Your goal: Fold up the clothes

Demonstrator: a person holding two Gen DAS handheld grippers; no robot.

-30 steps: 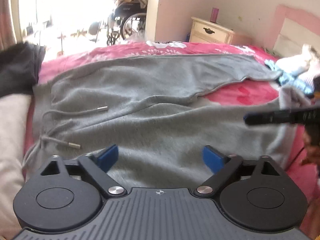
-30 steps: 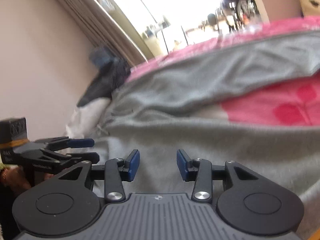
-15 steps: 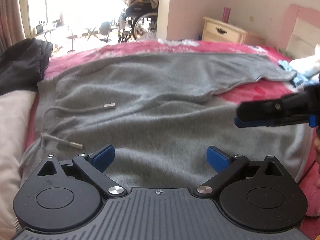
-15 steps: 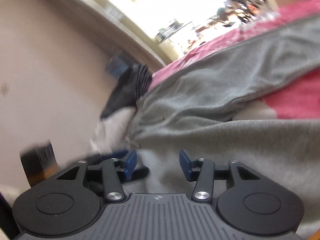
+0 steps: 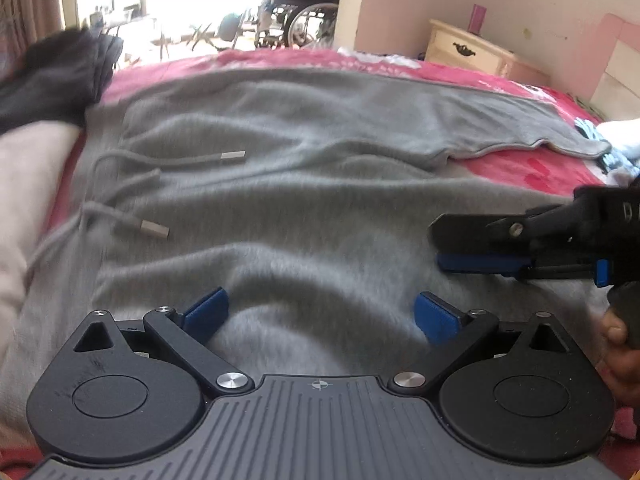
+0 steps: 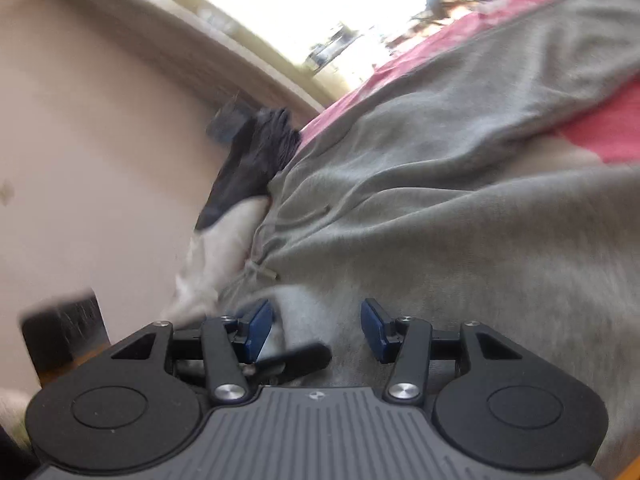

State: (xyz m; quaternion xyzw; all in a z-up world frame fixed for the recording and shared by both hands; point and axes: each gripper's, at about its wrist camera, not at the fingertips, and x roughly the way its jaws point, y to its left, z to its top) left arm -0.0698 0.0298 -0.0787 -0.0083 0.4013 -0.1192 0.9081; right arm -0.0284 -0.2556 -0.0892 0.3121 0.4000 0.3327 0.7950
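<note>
Hovering low over a pair of grey sweatpants (image 5: 320, 184), the left gripper (image 5: 320, 312) has its blue pads spread wide, with nothing between them but the cloth of the near leg below. The right gripper (image 6: 318, 330), rolled onto its side, comes in from the right edge of the left wrist view with its jaws about halfway apart, empty and close above the same leg; whether either pad brushes the fabric cannot be told. The sweatpants lie spread flat across a red bedspread (image 5: 532, 168), legs parted and drawstrings (image 5: 156, 230) loose at the waistband, seemingly laid out for folding. Both tools appear placed along the near edge to pinch it and carry one leg over the other. A dark garment (image 5: 52, 80) sits by the waist end.
</note>
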